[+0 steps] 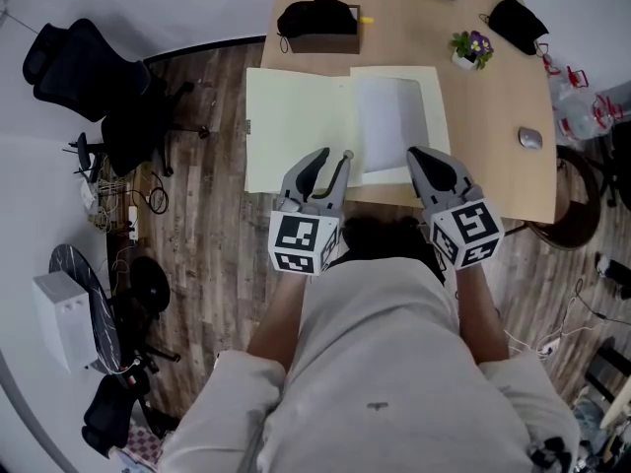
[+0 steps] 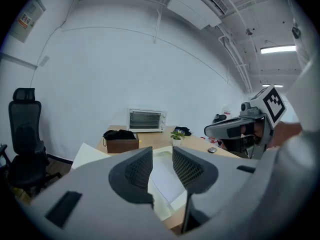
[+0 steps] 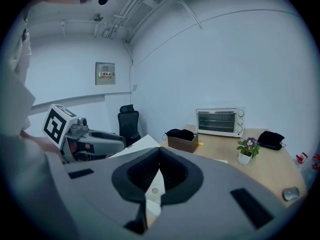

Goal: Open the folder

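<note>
Open folder (image 1: 296, 131) on the tabletop (image 1: 493, 97); box (image 1: 320, 39), plant (image 1: 471, 47) and mouse (image 1: 530, 138) lie beyond it. Left gripper (image 1: 335, 156) fingers stand half apart, right gripper (image 1: 419, 153) fingers together.

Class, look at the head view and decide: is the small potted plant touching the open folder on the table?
Apart. The head view shows a strip of bare table between the potted plant and the right edge of the folder.
</note>
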Motion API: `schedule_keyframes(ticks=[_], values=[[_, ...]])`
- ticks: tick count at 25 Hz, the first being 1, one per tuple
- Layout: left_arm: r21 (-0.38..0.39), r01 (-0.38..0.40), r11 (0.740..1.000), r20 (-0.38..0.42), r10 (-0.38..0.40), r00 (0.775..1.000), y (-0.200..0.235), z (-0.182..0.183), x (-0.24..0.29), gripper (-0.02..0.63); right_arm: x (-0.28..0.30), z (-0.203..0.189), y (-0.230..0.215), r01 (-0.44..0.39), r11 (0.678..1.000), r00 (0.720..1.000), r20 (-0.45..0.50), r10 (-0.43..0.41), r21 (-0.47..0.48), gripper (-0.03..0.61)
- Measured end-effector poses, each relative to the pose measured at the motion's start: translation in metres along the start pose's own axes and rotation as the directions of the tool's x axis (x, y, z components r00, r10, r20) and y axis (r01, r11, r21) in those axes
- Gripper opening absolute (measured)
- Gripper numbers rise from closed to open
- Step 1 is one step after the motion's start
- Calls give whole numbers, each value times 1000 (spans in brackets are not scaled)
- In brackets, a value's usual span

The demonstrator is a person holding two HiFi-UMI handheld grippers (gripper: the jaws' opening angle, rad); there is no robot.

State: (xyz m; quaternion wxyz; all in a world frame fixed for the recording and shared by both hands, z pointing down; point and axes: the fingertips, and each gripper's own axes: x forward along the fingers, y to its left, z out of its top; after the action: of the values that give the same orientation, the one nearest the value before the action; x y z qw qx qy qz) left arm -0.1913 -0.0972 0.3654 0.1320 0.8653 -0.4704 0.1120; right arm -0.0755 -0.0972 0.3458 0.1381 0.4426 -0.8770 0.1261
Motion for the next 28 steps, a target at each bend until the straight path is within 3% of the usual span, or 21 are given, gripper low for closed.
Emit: schedule_keyframes(ticks=[14,28], values=[[-5,44,999,4,-44,999,-15,-2,-3,22,4,-1,28,-60,998,998,0,60,-19,5],[-8,47,999,4,-47,999,-18,-4,-7,5,1,-4,29,-54,998,999,-8,53,-25,5]])
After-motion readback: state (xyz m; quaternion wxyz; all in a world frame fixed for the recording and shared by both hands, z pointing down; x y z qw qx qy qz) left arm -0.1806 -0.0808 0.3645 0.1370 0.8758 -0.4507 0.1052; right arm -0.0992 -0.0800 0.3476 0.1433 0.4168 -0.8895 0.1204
